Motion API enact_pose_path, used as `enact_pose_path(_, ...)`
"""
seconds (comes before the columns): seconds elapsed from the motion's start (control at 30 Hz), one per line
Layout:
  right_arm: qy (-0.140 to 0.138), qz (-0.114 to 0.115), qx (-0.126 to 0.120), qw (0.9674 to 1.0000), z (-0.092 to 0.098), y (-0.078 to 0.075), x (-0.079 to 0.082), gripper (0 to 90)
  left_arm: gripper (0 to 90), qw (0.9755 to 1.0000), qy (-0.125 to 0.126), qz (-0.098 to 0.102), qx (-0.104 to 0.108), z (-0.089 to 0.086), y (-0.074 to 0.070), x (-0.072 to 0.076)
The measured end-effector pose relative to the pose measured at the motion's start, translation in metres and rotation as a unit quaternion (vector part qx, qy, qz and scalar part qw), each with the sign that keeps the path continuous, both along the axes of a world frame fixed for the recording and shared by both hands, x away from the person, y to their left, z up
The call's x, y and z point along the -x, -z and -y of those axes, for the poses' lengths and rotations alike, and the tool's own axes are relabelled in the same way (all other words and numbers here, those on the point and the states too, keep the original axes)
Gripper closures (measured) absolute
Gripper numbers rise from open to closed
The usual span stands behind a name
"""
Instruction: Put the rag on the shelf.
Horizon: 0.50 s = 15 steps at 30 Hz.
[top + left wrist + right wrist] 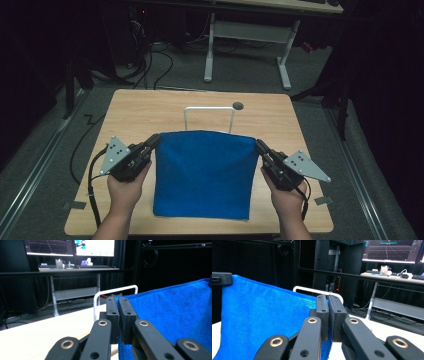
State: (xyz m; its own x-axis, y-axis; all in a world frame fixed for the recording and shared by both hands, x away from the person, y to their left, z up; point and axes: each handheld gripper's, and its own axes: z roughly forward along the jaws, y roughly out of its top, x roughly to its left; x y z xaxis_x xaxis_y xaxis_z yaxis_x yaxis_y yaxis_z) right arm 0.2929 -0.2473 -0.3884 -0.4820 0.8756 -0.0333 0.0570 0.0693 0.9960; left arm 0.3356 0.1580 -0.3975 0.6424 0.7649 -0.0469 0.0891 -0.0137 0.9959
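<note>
My left claw is pressed together on the top left corner of the blue cloth; in the left gripper view the fabric edge runs between the two black pads, which sit flat against each other with only the cloth in the seam. My right claw pinches the top right corner the same way, the cloth's edge caught between its pads in the right gripper view. Between the two claws the top edge of the cloth is pulled fairly straight and lifted off the worktop, while the lower part hangs down and its bottom edge lies near the worktop's near edge, about midway between the near corners.

Just behind the raised top edge stands a white rail, a bent bar with two legs on the worktop, roughly centred and closer to the far edge. Its top bar shows above the cloth in both gripper views. A small dark hole sits in the worktop just right of the rail.

To the left and right of the cloth the wood lies bare out to both side edges, and a bare strip runs between the rail and the far edge. Beyond the far edge is grey floor with cables and a white desk frame.
</note>
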Motion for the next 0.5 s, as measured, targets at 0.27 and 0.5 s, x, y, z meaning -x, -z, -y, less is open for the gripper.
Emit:
enact_pose_path(0.27,-0.002,0.02,-0.008,0.9998,-0.002,-0.015,-0.007,88.0,88.0,0.9998,-0.004,0.019,-0.011,0.0,-0.012,-0.006)
enact_pose_path(0.5,-0.003,0.03,-0.018,0.9994,0.004,-0.039,-0.022,88.1,88.0,0.9992,-0.009,0.033,-0.019,-0.002,-0.034,-0.02)
